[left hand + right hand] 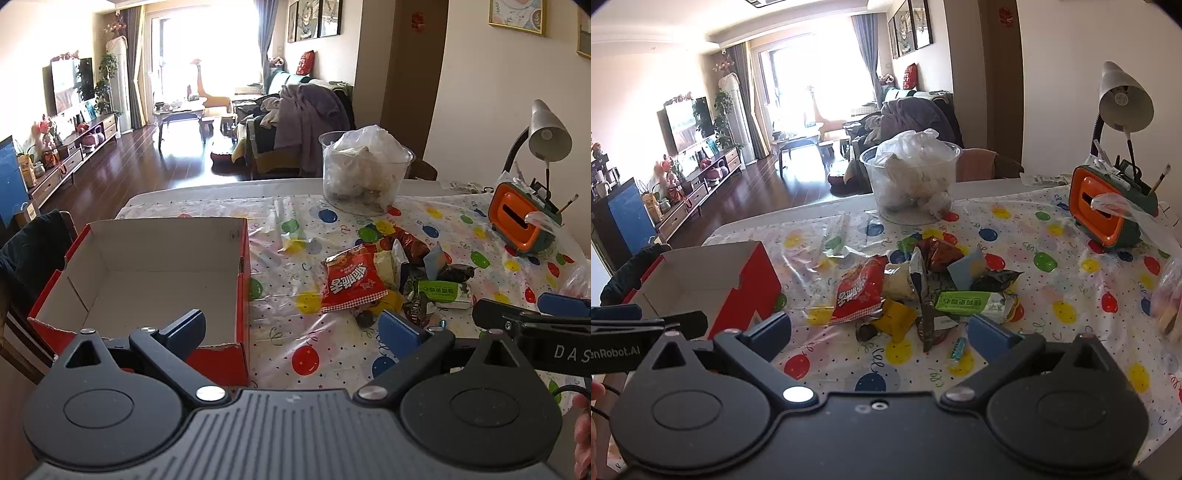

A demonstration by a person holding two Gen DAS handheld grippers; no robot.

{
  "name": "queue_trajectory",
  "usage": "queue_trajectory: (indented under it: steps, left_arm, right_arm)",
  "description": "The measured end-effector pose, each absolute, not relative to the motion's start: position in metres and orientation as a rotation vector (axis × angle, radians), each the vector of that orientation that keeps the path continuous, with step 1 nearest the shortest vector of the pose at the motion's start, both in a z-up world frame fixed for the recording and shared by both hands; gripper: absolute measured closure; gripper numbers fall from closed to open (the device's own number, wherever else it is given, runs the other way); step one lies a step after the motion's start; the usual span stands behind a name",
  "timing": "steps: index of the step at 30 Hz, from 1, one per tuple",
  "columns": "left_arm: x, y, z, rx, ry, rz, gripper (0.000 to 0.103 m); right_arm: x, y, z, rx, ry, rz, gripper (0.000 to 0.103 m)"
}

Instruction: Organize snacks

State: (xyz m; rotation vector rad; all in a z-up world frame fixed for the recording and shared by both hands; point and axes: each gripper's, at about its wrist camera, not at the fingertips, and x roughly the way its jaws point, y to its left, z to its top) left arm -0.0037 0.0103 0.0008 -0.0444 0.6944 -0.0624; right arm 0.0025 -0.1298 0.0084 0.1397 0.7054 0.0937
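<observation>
Both the left tool [295, 325] and right tool [881, 334] gape empty; "DAS" and "enRobot.AI" show on their sides, and a red snack bag [858, 291] carries Chinese lettering.

A loose heap of snack packets [916, 295], red bag [351, 282] foremost, lies beside an open, seemingly empty red box [155, 273].

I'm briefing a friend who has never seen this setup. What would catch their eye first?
Probably the heap of snack packets mid-table on the balloon-print tablecloth, topped by a bright red packet. To its left sits an empty red cardboard box. Behind stands a clear tub stuffed with plastic bags, with an orange holder at far right.
</observation>
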Motion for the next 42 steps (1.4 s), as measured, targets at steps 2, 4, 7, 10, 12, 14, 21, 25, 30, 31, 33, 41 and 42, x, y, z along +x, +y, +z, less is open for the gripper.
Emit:
queue_trajectory:
  steps: [2, 4, 7, 10, 12, 14, 21, 25, 30, 31, 33, 41, 42]
  left_arm:
    - [-0.005, 0.012, 0.001, -0.041, 0.69, -0.071, 0.002]
    - [-0.006, 0.011, 0.003, -0.037, 0.683, -0.084, 0.002]
    - [-0.007, 0.012, 0.004, -0.037, 0.675, -0.091, 0.002]
    - [-0.008, 0.013, 0.004, -0.042, 0.672, -0.092, 0.002]
    - [-0.008, 0.013, 0.004, -0.042, 0.674, -0.093, 0.002]
    - [-0.008, 0.013, 0.004, -0.038, 0.67, -0.092, 0.002]
    - [-0.005, 0.007, 0.007, -0.028, 0.66, -0.111, 0.002]
    - [0.0, -0.002, 0.004, -0.017, 0.667, -0.12, 0.002]
    - [0.013, -0.014, -0.003, -0.004, 0.69, -0.115, 0.002]
    - [0.016, -0.017, -0.004, -0.003, 0.695, -0.113, 0.002]
    - [0.025, -0.024, -0.008, 0.006, 0.716, -0.116, 0.002]
    - [0.057, -0.046, -0.026, 0.037, 0.8, -0.138, 0.002]
    - [0.062, -0.05, -0.028, 0.056, 0.805, -0.131, 0.002]
  right_arm:
    - [0.002, -0.13, 0.008, 0.14, 0.703, 0.094, 0.001]
    - [0.002, -0.128, 0.009, 0.138, 0.699, 0.088, 0.001]
    - [0.001, -0.126, 0.01, 0.136, 0.695, 0.078, 0.001]
    - [-0.001, -0.125, 0.012, 0.135, 0.686, 0.076, 0.001]
    - [-0.002, -0.124, 0.012, 0.131, 0.68, 0.074, 0.001]
    - [-0.004, -0.122, 0.013, 0.127, 0.675, 0.075, 0.001]
    - [-0.006, -0.122, 0.016, 0.115, 0.658, 0.07, 0.001]
    - [-0.006, -0.123, 0.015, 0.108, 0.659, 0.063, 0.001]
    - [0.007, -0.139, 0.011, 0.115, 0.681, 0.072, 0.002]
    - [0.011, -0.144, 0.009, 0.117, 0.685, 0.075, 0.002]
    - [0.019, -0.154, 0.005, 0.122, 0.692, 0.082, 0.002]
    - [0.049, -0.191, -0.023, 0.1, 0.77, 0.085, 0.007]
    - [0.052, -0.193, -0.028, 0.093, 0.779, 0.085, 0.008]
